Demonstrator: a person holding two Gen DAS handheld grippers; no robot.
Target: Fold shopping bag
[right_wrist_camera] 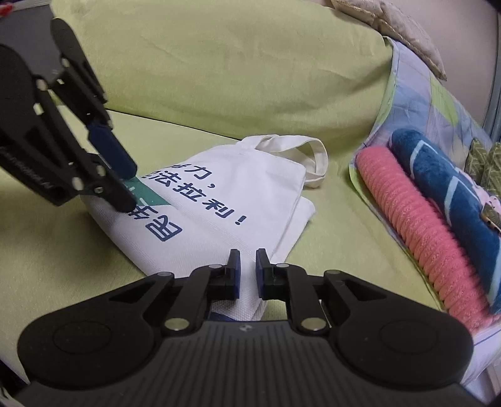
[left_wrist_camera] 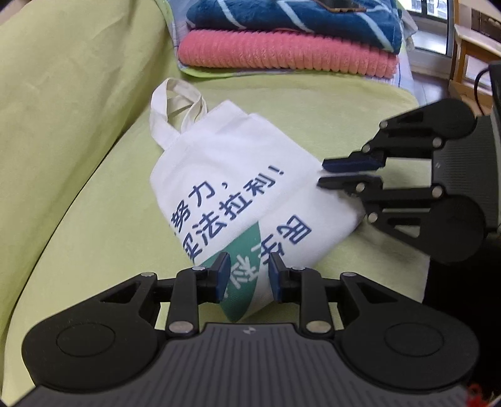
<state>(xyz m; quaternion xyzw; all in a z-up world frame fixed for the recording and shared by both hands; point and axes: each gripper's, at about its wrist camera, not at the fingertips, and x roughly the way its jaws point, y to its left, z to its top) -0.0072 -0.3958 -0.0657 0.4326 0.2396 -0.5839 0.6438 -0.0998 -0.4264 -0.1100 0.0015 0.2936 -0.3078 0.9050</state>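
White canvas with blue lettering, the shopping bag (left_wrist_camera: 238,200) lies flat on our green sofa seat (left_wrist_camera: 103,219), handles (left_wrist_camera: 175,106) pointing away from both jaws. Our left gripper (left_wrist_camera: 247,275) has its jaws spread a little over the bag's near green-printed corner, fabric showing between the pads. Our right gripper (right_wrist_camera: 247,272) has its jaws parted narrowly over another corner. Beyond the bag sit folded towels (left_wrist_camera: 288,34).

One shopping bag (left_wrist_camera: 238,175); two folded towels: pink (left_wrist_camera: 281,53), blue (left_wrist_camera: 291,22); two tools: left (left_wrist_camera: 247,275), right (right_wrist_camera: 247,272).
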